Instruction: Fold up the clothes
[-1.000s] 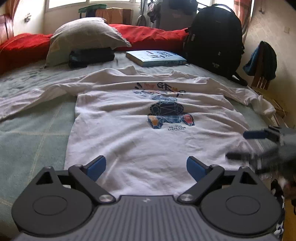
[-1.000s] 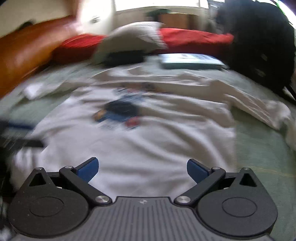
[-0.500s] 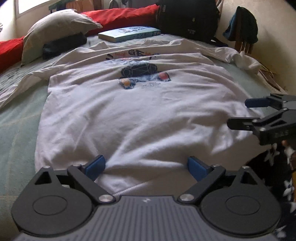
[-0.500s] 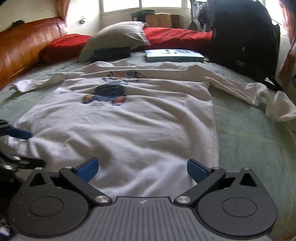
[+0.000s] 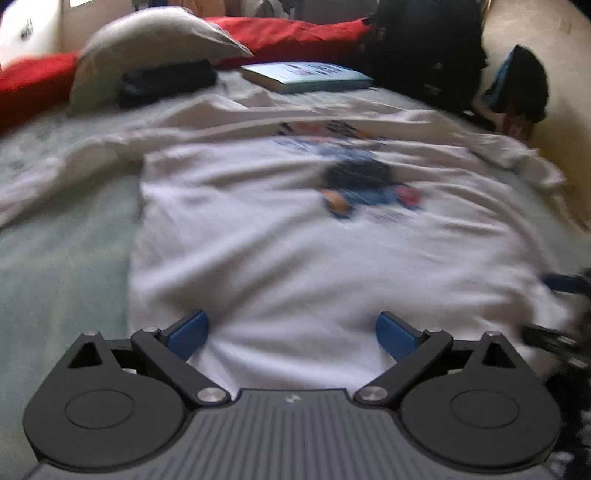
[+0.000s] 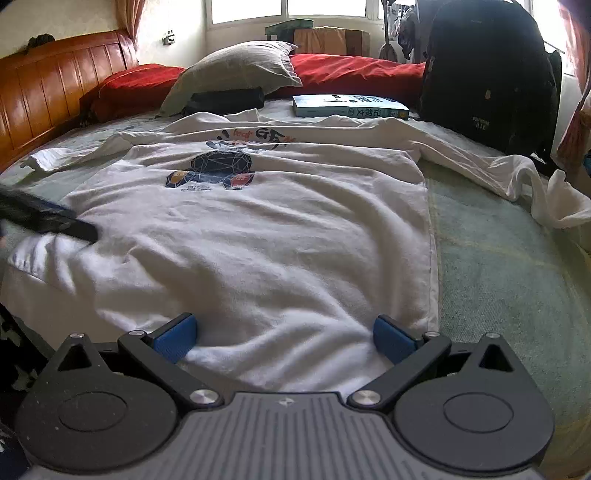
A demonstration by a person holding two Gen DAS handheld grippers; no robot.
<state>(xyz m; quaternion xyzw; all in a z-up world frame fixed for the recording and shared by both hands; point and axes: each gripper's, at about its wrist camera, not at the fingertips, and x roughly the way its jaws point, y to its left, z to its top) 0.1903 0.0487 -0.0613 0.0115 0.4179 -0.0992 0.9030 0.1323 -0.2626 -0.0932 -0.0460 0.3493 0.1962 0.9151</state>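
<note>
Since the earlier frame the left claw (image 5: 291, 328) has been swung rightward; it is spread wide over the white shirt (image 5: 295, 258)'s hem on the bed (image 5: 55, 266). From the right wrist, the right claw (image 6: 284, 332) is likewise released at the hem.

Daylight enters through the windows (image 6: 332, 9) at 12 o'clock, blown out to white. The right wrist view is sharp – only the left gripper (image 6: 48, 218) at 9 o'clock smears. The left wrist view is motion-blurred throughout. Fisheye bending curves and darkens both frames' corners.
</note>
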